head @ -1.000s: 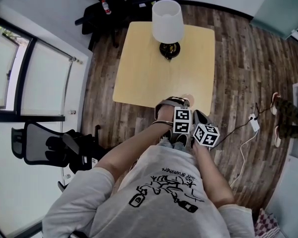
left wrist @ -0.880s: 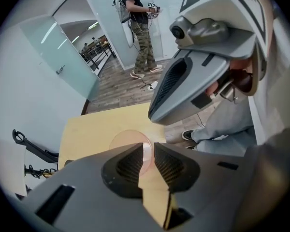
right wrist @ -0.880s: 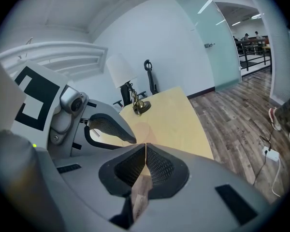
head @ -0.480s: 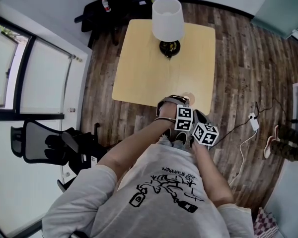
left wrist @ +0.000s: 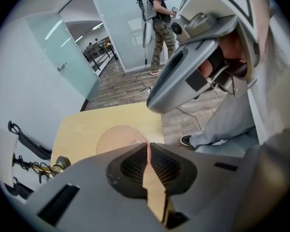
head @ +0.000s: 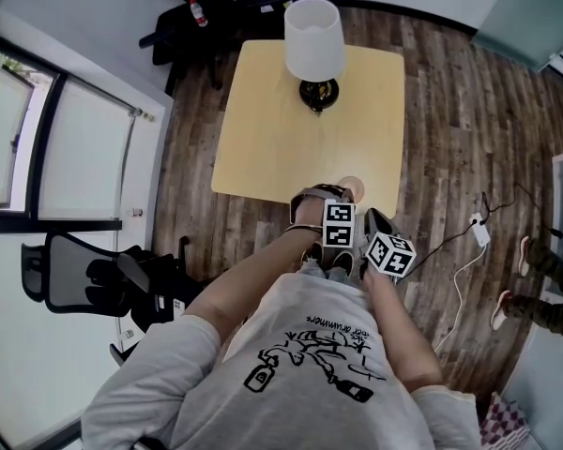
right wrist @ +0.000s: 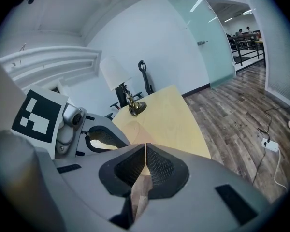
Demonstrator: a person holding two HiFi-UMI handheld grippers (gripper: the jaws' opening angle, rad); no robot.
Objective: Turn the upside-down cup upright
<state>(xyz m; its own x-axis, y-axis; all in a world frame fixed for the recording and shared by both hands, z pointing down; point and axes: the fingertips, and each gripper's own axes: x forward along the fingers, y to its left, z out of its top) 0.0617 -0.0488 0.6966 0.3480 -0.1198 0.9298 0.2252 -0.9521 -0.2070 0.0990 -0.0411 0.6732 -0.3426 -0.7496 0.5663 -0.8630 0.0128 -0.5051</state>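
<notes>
Presently, one container is on record: a cup (left wrist: pixel 117 138) of pale pink, see-through material. It stands at the near edge of the table (head: pixel 263 139), close to the right-hand corner as the head view shows it. Its inside is not visible in any view, so contents cannot be stated. In the left gripper view it reads as a round, finely textured disc facing the camera. Whether that face is base or mouth cannot be told.

The left gripper (left wrist: pixel 148 147) points steeply down at the cup. Its jaws have just been closing and now stand almost together, with a thin pink edge of the cup pinched between the pads. The right gripper (right wrist: pixel 145 147) is held just beside the left, nearer the person and short of the table's edge, above the wooden floor (head: pixel 450 111). Its jaws are clenched pad to pad, with nothing between them.

Elsewhere on the table, a lamp (head: pixel 315 45) with a white shade and dark base stands at the far edge, well apart from the cup. A black office chair (head: pixel 84 275) stands on the floor to the left of the person.
</notes>
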